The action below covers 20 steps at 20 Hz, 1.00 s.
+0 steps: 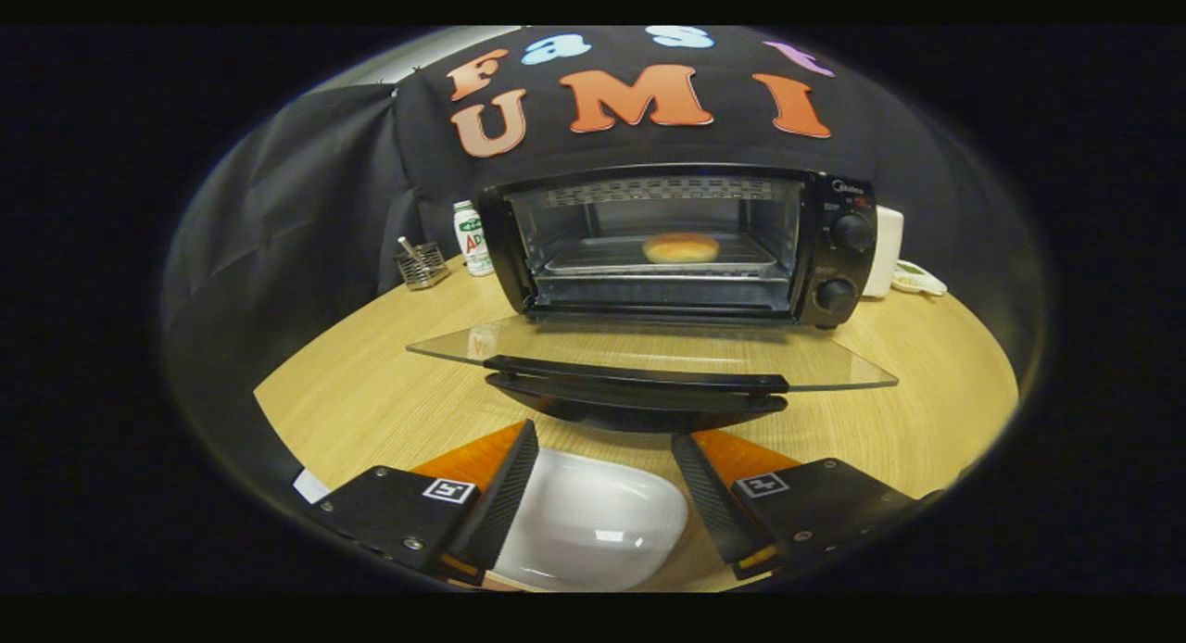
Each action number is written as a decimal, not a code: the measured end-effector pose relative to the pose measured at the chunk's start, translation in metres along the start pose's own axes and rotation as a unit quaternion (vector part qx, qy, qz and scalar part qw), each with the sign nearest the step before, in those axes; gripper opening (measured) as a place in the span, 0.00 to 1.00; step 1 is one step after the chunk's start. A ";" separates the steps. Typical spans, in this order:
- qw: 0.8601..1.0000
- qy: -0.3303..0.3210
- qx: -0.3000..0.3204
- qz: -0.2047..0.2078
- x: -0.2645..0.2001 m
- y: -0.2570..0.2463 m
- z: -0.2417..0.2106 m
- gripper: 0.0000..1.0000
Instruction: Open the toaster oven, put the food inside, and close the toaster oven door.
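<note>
Bun in the open oven

Bun (681, 247), round and golden-brown, sits on the rack inside your oven (681, 245), toward the right of the middle. The glass door (649, 351) lies folded flat toward you, its dark handle just ahead of your fingers. Your gripper (604, 458) is spread wide and holds nothing; a white dish (593, 523) lies on the table (371, 393) between the fingers.

The gripper view looks forward and slightly down along the gripper (602, 448), whose fingers stand apart. It faces the front of the toaster oven (686, 245) squarely from near, across the round wooden table (371, 393), toward the table's far edge.
</note>
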<state>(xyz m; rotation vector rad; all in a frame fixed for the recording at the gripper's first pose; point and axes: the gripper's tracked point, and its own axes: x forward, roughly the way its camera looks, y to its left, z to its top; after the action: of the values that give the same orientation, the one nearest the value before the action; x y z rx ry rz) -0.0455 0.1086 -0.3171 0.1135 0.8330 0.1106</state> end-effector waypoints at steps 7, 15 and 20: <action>0.998 -0.060 -0.012 -0.031 0.004 -0.011 0.059 0.87; 0.990 -0.118 -0.006 -0.077 0.023 -0.042 0.121 0.87; 0.977 -0.176 -0.005 -0.122 0.032 -0.070 0.165 0.87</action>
<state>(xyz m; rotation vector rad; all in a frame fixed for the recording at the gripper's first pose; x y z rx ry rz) 0.1024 0.0351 -0.2406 0.0196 0.4878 -0.1344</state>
